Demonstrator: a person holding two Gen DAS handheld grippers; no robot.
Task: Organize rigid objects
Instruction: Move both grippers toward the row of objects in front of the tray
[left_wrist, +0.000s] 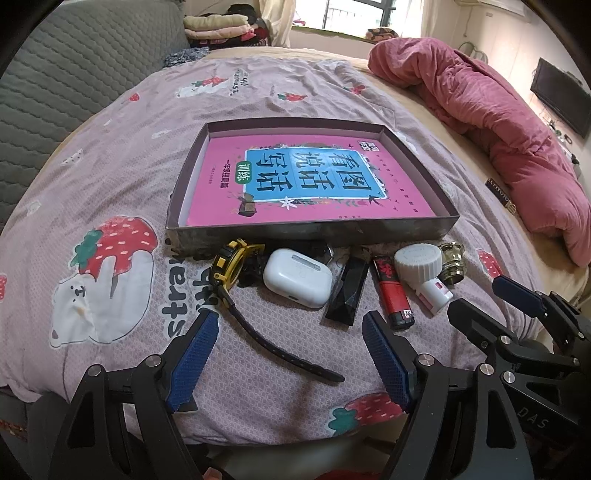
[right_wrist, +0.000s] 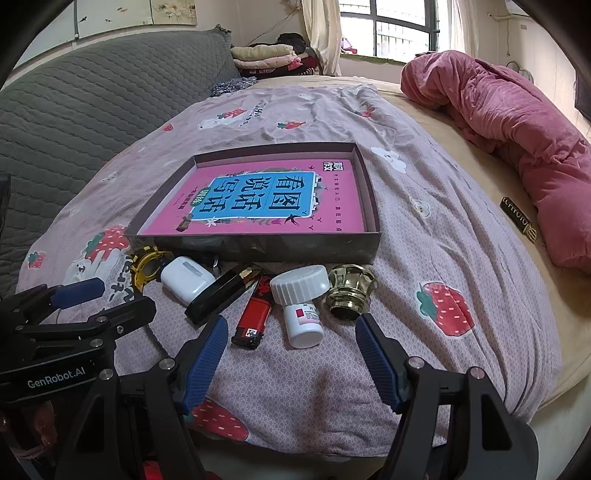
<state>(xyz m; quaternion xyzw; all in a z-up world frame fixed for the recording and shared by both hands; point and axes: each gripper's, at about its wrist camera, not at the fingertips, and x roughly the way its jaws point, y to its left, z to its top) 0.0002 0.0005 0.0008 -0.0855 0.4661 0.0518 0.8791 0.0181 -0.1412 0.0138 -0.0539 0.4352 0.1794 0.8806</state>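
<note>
watch strap (left_wrist: 280, 354) visible left view only (right view crops it).

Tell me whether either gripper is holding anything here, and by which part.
Nothing is held. The left gripper and the right gripper are both open above the bedspread, with only bare fabric and the watch strap between the left one's fingers.

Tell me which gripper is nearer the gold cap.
Right. The right gripper is open just short of the gold cap, which sits ahead of its right finger. The left gripper, also open, sits farther left, facing the watch.
</note>
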